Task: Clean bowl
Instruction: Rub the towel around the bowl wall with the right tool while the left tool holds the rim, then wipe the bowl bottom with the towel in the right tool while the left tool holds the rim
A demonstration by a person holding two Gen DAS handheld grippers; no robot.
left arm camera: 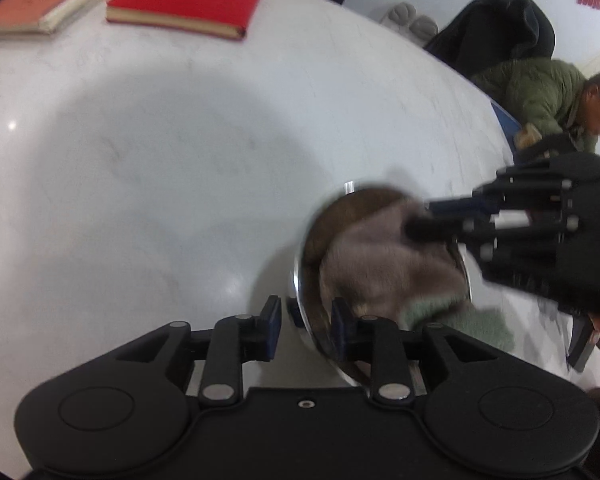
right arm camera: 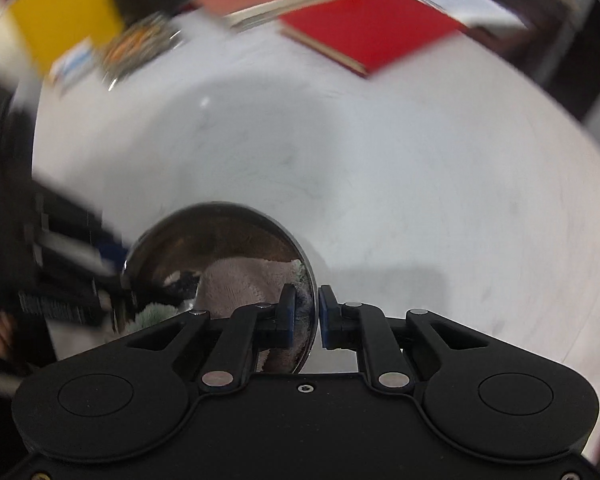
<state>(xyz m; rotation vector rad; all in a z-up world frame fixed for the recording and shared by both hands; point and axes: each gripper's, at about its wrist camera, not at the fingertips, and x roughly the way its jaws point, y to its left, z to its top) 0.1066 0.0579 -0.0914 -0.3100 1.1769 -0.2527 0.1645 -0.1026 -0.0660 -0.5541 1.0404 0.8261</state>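
Counting one bowl (left arm camera: 312, 264), one cloth (left arm camera: 384, 264).

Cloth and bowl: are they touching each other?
Touching. The left wrist view shows the cloth bunched inside the bowl, lying against its wall and spilling over the near rim.

A polished metal bowl (right arm camera: 220, 248) gleams mirror-bright, reflecting the fuzzy pile of a plush cloth (left arm camera: 384, 264) in mauve and pale green. The table (left arm camera: 160, 152) is smooth, faintly veined white stone with a soft sheen. Both grippers (left arm camera: 306, 322) (right arm camera: 305, 312) are matt black plastic with steel pins.
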